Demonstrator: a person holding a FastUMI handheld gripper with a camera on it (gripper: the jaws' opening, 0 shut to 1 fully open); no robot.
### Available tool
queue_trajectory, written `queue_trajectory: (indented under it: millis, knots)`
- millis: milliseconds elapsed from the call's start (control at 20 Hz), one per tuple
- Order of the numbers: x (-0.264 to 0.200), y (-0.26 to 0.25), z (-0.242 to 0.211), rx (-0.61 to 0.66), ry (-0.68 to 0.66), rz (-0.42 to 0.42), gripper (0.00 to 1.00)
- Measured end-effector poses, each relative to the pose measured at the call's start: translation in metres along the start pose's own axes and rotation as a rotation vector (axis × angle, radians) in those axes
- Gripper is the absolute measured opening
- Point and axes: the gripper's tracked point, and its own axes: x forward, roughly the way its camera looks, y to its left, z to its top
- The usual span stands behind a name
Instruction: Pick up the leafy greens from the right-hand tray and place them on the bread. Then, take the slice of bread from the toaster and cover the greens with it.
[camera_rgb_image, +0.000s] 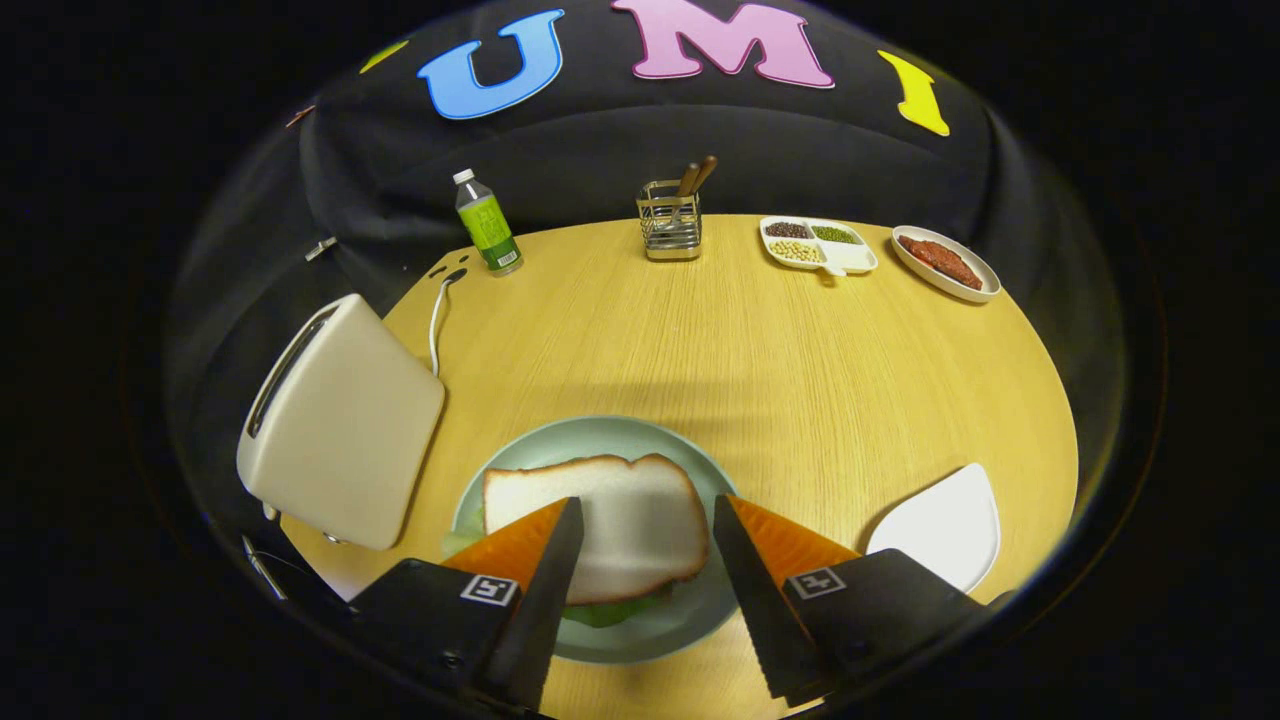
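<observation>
Fingers (645, 520) spread wide, holding nothing, above slice of bread (625, 520). Toaster (335, 425) left on bench (700, 340). Bread covers leafy greens (610, 612) on round plate (700, 605) between fingers. Bare white tray (945, 525) just right.

a round light-wood table (700, 340) stands against a black cloth wall (600, 150), evenly lit.

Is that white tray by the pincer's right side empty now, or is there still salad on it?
Empty: the white tray shows a bare surface. Greens peek from under the bread slice on the plate, between the open gripper fingers.
</observation>
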Motion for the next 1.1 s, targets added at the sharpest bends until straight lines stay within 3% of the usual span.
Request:
queue_trajectory:
  millis: [50,150,450,1100]
  knots:
    - [-0.001,-0.005,0.000,-0.017,-0.004,-0.012,0.91]
    - [-0.011,-0.009,0.006,-0.031,-0.029,-0.014,1.00]
    - [-0.071,-0.042,0.059,-0.090,-0.230,-0.043,0.99]
    - [-0.274,-0.125,0.192,-0.101,-0.755,-0.041,0.99]
